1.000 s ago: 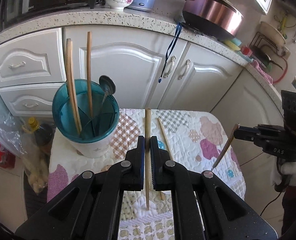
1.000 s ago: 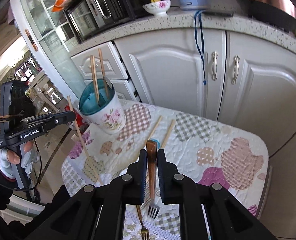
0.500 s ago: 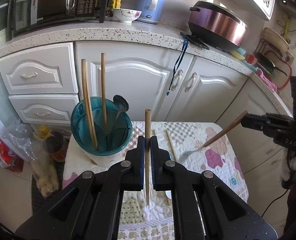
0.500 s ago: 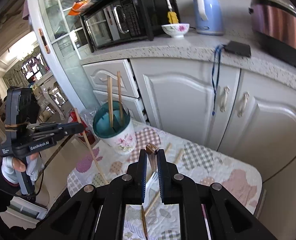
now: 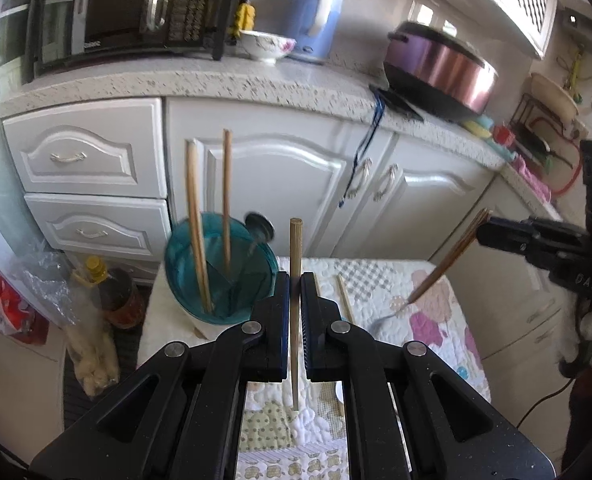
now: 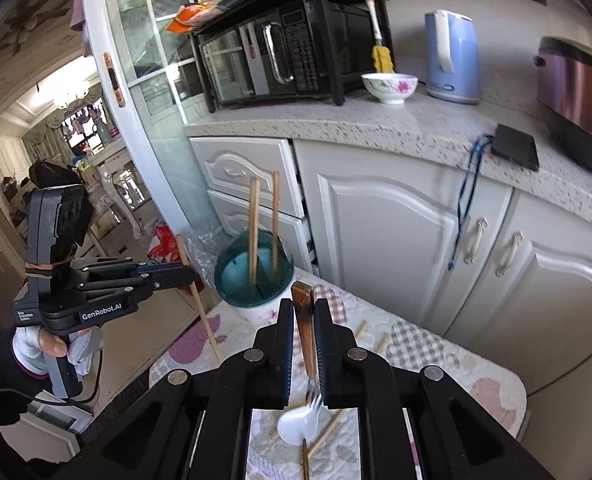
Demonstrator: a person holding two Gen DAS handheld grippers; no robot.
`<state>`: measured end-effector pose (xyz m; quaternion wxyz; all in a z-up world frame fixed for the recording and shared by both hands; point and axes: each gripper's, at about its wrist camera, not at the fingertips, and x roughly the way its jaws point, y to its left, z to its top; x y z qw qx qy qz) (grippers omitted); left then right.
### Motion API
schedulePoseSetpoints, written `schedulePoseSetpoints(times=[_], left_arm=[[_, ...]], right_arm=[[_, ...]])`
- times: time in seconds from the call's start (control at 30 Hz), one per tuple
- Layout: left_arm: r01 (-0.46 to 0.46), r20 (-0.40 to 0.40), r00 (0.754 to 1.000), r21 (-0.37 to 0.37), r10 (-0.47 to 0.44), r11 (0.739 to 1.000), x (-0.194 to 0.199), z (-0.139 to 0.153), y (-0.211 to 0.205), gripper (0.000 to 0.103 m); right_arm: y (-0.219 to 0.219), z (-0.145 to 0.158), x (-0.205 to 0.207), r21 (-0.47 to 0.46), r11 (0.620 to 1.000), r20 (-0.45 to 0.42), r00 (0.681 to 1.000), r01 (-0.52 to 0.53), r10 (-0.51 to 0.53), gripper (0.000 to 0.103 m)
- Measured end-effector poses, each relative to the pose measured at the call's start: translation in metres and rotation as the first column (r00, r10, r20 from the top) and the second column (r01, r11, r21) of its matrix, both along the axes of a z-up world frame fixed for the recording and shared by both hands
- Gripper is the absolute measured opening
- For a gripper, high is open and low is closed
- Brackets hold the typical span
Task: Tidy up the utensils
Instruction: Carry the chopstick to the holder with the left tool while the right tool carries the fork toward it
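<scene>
A teal-rimmed utensil holder stands at the table's far left corner with two chopsticks and a spoon in it; it also shows in the right wrist view. My left gripper is shut on a wooden chopstick, held upright above the table just right of the holder. My right gripper is shut on a brown-handled fork, tines down, raised above the table. In the left wrist view the fork slants down from the right gripper.
Loose chopsticks lie on the quilted tablecloth. A white spoon and another fork lie near the front. White cabinets stand behind the table. A bottle and bags sit on the floor to the left.
Both grippers have lifted higher with their utensils. The left gripper with the chopstick has come closer to the holder. The right gripper has raised and tilted the fork.
</scene>
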<state>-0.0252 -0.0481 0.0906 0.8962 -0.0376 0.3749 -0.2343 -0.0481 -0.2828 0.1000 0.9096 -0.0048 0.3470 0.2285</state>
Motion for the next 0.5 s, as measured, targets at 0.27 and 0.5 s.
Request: schedulePoseSetpoints(times=[0.27,0.5], left_arm=[[-0.074,0.081,0.994,-0.031,0.076,0.997,0.018,0.047,0.032,0.004],[-0.129,0.152,0.98,-0.021,0.131,0.991,0.038,0.072,0.045,0.004]], right_arm=[[0.034,0.034,0.026,-0.004,0.998,0.051,0.997,-0.066,0.066,0.009],[0.06,0.058,0.047,0.0,0.993,0.086,0.989,-0.118,0.117,0.009]])
